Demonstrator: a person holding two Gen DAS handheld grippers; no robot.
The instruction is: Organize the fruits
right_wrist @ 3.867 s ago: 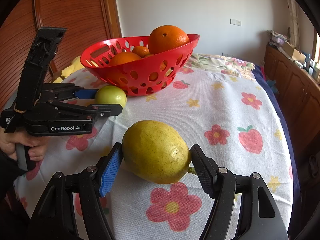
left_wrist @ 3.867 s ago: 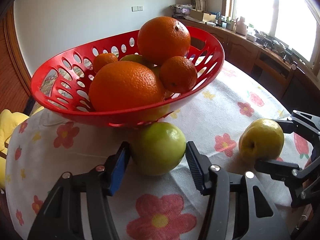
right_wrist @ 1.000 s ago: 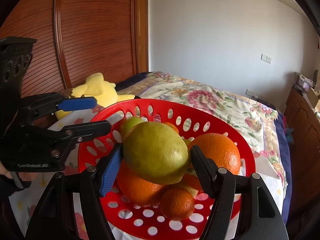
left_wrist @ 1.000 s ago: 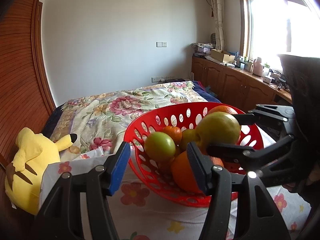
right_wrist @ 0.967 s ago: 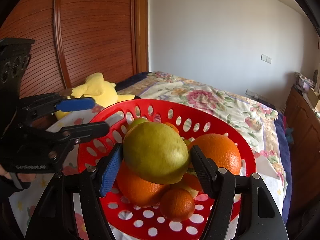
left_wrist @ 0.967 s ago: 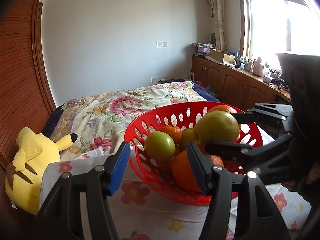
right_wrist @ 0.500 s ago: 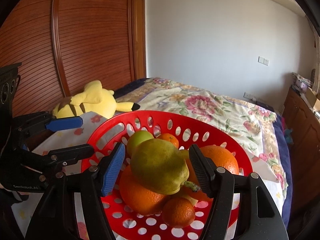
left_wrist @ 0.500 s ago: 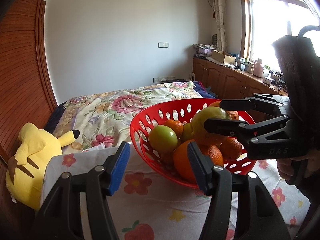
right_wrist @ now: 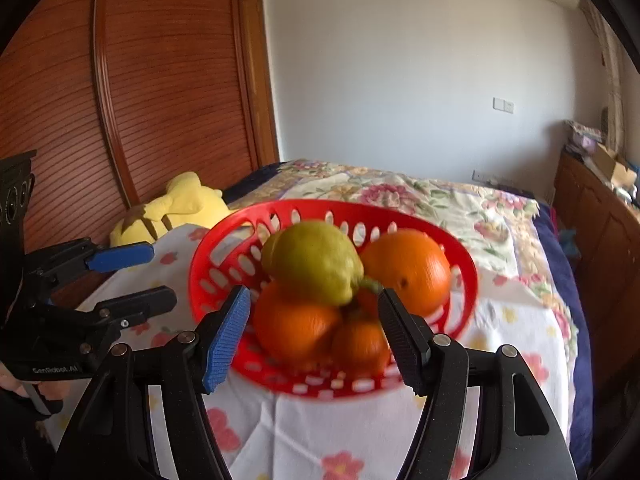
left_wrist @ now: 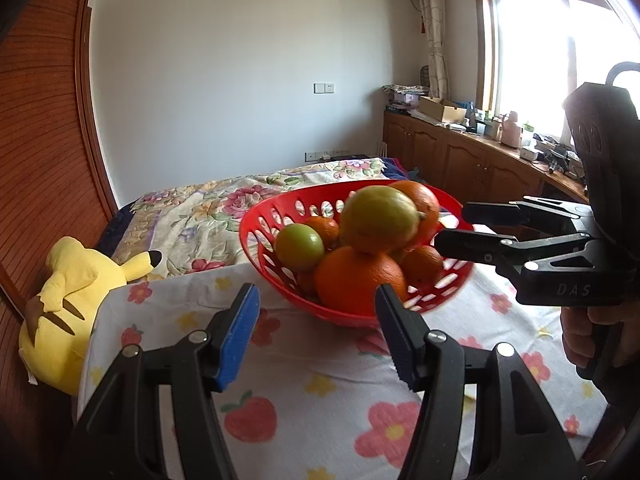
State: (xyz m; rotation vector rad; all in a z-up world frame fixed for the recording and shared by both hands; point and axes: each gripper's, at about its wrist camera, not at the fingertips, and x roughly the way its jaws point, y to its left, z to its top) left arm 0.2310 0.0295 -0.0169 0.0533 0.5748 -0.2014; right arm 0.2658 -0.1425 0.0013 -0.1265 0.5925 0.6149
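Observation:
A red perforated basket (left_wrist: 276,216) (right_wrist: 208,256) stands on the floral tablecloth and holds several oranges, a green apple (left_wrist: 299,246) and a yellow-green pear (left_wrist: 378,218) (right_wrist: 312,260) lying on top of the pile. My left gripper (left_wrist: 318,332) is open and empty, in front of the basket and above the cloth; it also shows in the right wrist view (right_wrist: 136,276). My right gripper (right_wrist: 314,336) is open and empty, just short of the basket's near rim; it also shows in the left wrist view (left_wrist: 460,228), at the basket's right side.
The table (left_wrist: 320,400) with white flowered cloth ends at the left edge. A yellow plush toy (left_wrist: 68,292) lies left of it by a bed with a floral cover (left_wrist: 192,212). Wooden cabinets (left_wrist: 460,156) run along the right wall under the window.
My right gripper opened, left the pear on the pile in the basket and drew back. My left gripper, open and empty, also pulled back from the basket.

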